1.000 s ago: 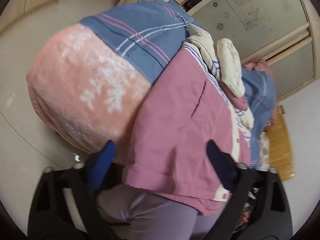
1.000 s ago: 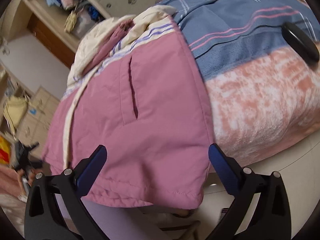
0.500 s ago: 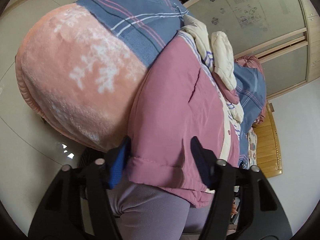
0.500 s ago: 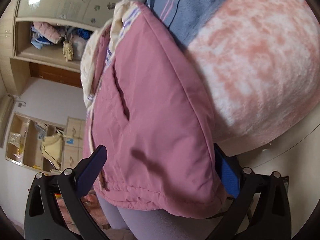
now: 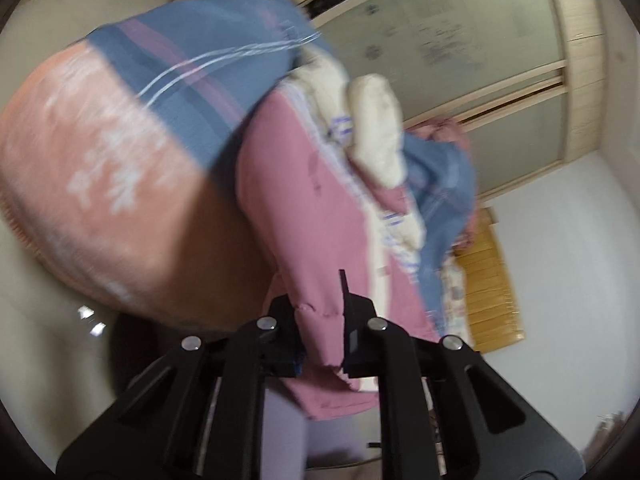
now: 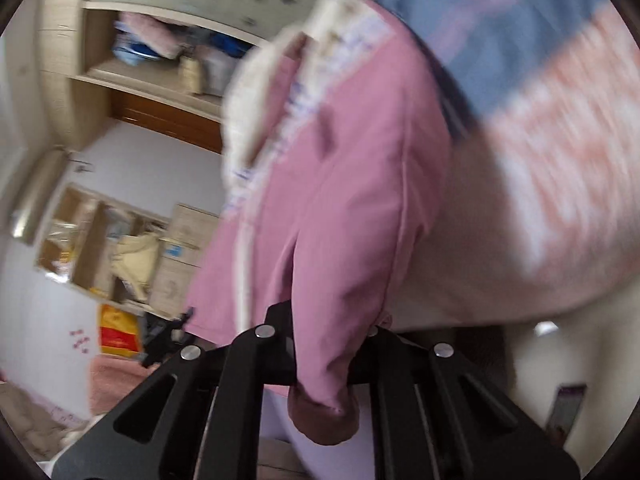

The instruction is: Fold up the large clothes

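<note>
Jacket (image 5: pixel 316 216) lies on the bed, over the striped sheet (image 5: pixel 208 76), with the blanket (image 5: pixel 100 200) to its left in the left wrist view and to its right in the right wrist view. Left gripper (image 5: pixel 320 332) and right gripper (image 6: pixel 326 356) each clamp the jacket's near hem. Wardrobe doors (image 5: pixel 460 32) stand behind the bed; open shelves (image 6: pixel 160 64) stand behind the jacket, at left.
</note>
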### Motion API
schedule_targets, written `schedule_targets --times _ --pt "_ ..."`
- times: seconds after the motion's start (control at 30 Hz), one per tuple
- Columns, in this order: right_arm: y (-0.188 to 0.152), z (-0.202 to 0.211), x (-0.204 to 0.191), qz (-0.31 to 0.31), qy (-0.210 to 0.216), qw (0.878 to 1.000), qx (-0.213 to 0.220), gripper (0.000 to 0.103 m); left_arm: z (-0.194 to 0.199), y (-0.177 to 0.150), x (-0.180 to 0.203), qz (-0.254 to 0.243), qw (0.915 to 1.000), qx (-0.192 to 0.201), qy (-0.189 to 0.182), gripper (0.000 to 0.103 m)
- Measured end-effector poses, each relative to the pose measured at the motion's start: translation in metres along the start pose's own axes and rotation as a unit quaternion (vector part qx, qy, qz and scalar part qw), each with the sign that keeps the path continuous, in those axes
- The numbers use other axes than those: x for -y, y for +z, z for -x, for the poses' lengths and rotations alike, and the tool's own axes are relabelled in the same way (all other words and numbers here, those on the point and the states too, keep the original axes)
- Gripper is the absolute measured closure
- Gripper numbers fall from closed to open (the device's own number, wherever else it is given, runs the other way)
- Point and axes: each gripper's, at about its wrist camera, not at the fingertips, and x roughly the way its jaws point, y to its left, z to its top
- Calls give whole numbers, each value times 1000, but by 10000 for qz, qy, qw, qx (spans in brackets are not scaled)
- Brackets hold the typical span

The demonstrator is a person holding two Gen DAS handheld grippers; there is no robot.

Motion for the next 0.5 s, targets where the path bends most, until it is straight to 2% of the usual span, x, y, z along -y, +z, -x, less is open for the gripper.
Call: schedule_targets --times 0.13,0.27,0.4,0.5 --pt "41 12 -38 346 595 9965 468 93 5 27 26 -182 9979 270 -554 90" --pt "96 12 -64 546 920 9909 814 93 3 64 53 -349 9962 498 -627 88" --pt "163 -10 -75 632 929 9881 1050 93 -21 120 85 -479 9927 678 -876 85" --pt "216 -39 -75 465 731 9896 1147 93 -61 162 109 -587 9941 684 -606 82"
